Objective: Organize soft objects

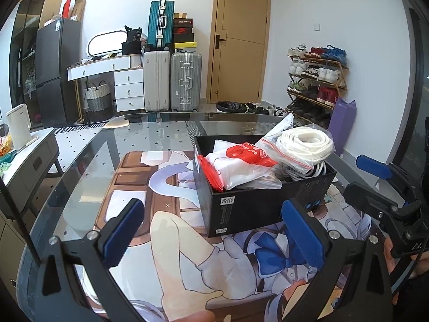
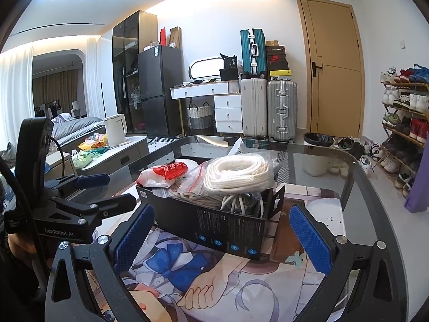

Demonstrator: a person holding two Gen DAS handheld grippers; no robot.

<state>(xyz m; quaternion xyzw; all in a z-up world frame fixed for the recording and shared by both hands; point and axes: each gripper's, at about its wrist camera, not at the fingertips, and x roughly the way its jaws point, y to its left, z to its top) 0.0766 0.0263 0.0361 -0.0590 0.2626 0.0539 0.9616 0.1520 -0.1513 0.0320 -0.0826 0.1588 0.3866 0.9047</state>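
A black cardboard box [image 1: 257, 204] [image 2: 230, 230] stands on a printed mat [image 1: 171, 241] on the glass table. It holds a clear zip bag of coiled white rope [image 1: 303, 145] [image 2: 236, 171], a red and white plastic bag [image 1: 241, 163] [image 2: 166, 173] and grey cables [image 2: 241, 201]. My left gripper [image 1: 214, 230] is open and empty, just in front of the box's left corner. My right gripper [image 2: 222, 236] is open and empty, close before the box's long side. Each gripper shows at the edge of the other's view.
The glass table's rim [image 2: 356, 177] curves round the mat. A side table with a white kettle [image 2: 115, 130] stands to the left. Suitcases [image 2: 281, 110], white drawers [image 2: 228, 115], a door and a shoe rack [image 1: 316, 80] line the far wall.
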